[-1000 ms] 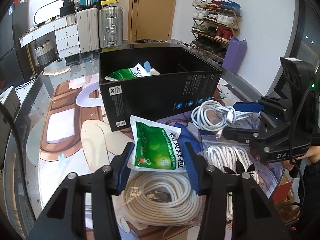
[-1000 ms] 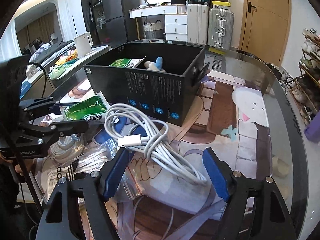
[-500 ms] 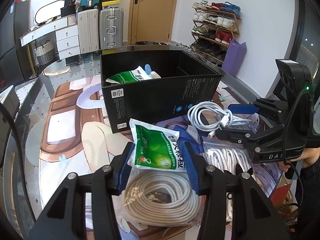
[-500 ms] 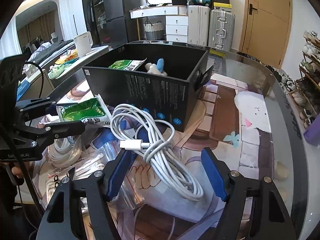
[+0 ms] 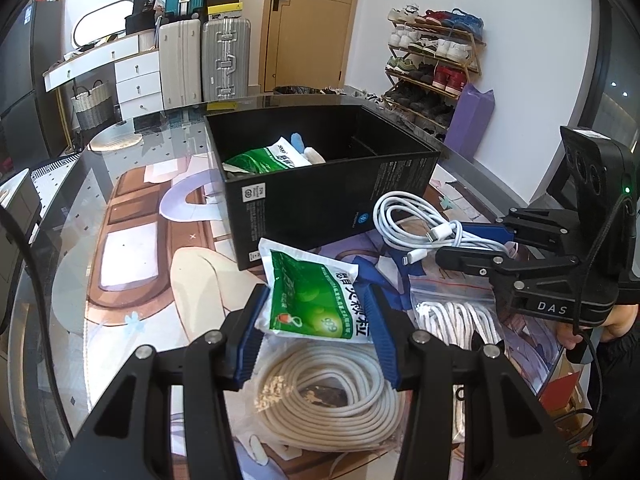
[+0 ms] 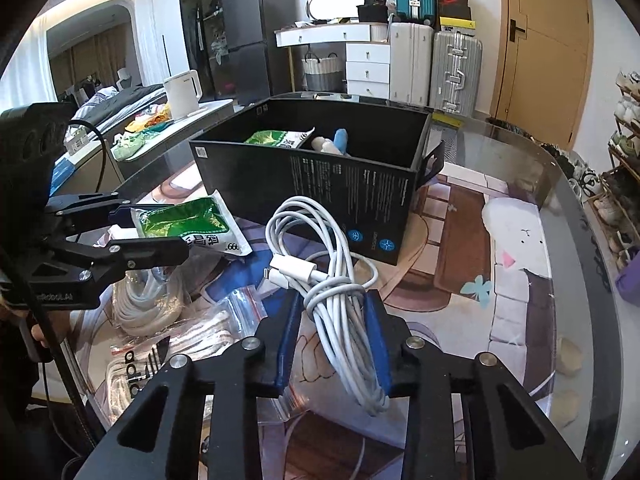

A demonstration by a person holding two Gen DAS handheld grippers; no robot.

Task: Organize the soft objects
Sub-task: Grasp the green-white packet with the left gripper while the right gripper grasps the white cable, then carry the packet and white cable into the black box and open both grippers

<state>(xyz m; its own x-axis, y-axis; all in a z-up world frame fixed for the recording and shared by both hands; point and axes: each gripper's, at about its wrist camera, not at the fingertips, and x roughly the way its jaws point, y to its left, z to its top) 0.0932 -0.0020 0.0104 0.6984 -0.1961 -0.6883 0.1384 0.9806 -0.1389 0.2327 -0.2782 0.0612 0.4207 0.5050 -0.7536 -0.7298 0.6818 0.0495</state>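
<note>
L gripper (image 5: 316, 320) tight on green packet (image 5: 316, 300), R gripper (image 6: 334, 316) clamped round white cable bundle (image 6: 324, 276)

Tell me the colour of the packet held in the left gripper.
Green with white edges and white print; the packet shows best in the left wrist view.

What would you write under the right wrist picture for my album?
The right gripper squeezes a bundled white cable in front of the black box.
</note>
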